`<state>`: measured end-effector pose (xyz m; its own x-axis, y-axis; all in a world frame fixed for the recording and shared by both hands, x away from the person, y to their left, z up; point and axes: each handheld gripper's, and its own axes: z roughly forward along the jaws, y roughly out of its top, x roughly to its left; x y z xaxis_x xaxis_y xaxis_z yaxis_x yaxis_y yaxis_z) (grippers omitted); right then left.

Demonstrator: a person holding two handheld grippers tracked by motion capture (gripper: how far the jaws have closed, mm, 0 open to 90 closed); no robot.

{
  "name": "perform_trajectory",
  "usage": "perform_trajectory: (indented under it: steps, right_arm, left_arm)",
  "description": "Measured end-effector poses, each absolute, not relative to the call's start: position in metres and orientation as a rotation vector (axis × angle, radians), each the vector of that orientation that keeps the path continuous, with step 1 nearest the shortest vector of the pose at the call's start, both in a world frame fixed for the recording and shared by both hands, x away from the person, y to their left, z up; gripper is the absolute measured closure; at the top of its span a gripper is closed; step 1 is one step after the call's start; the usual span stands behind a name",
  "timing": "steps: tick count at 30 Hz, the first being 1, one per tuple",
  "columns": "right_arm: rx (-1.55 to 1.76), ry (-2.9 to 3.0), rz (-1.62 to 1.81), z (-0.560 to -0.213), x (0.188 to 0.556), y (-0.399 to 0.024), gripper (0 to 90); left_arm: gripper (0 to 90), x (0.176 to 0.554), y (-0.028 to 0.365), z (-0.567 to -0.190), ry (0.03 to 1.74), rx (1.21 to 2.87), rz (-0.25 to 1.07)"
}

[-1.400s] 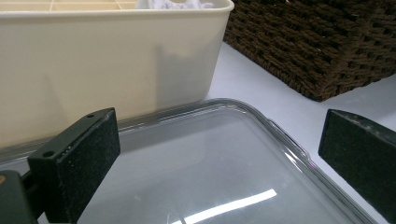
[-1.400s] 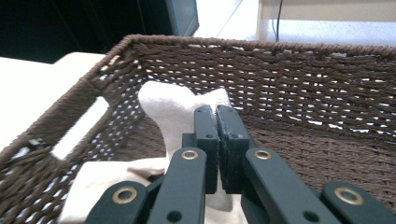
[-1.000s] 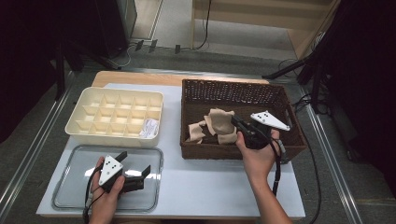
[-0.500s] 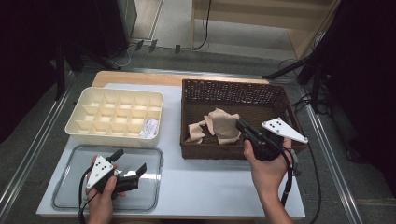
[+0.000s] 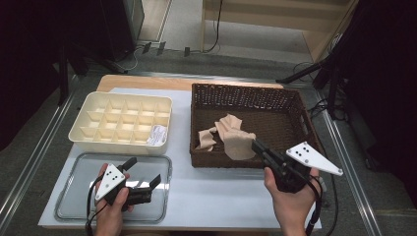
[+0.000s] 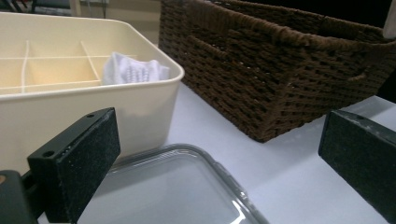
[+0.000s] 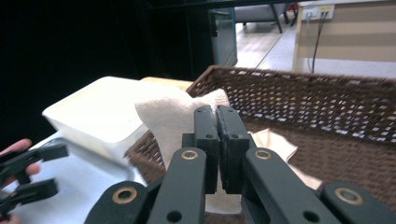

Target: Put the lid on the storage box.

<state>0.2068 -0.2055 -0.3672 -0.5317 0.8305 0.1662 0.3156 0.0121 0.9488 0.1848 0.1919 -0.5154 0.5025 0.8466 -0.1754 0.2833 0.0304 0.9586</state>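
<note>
A dim room with dark stands and cables on the floor surrounds a white counter (image 5: 216,196) on a wooden top. The largest thing on it is a brown wicker basket (image 5: 275,98) at the right, holding a few beige cloths (image 5: 205,140) loose on its bottom. To the left stands a cream divider tray (image 5: 120,123) with a small white folded piece (image 5: 157,135) in its near right compartment. In front of that tray lies a clear shallow tray (image 5: 74,206). The right gripper (image 5: 255,146) is held over the near edge of the basket, its jaws pressed together on a beige cloth (image 5: 239,145); in the right gripper view that cloth (image 7: 170,112) is pinched at the jaw tips and hangs above the basket's near wall. The left gripper (image 5: 143,175) rests low over the clear tray, its jaws spread wide with nothing between them, pointing toward the gap between the divider tray and the basket.
</note>
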Motion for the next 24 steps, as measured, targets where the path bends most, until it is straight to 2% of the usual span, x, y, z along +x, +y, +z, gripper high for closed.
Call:
perform_trajectory:
  steps: [15,24]
  right_arm:
    - [1.210,1.933,1.581,-0.414,0.166,-0.196,89.0]
    - [1.261,1.995,1.543,-0.464,0.164,-0.195,88.9]
  left_arm:
    - [0.0,0.171,0.146,-0.512,0.928,1.602,0.517]
    - [0.0,0.174,0.153,-0.516,0.961,1.609,0.540]
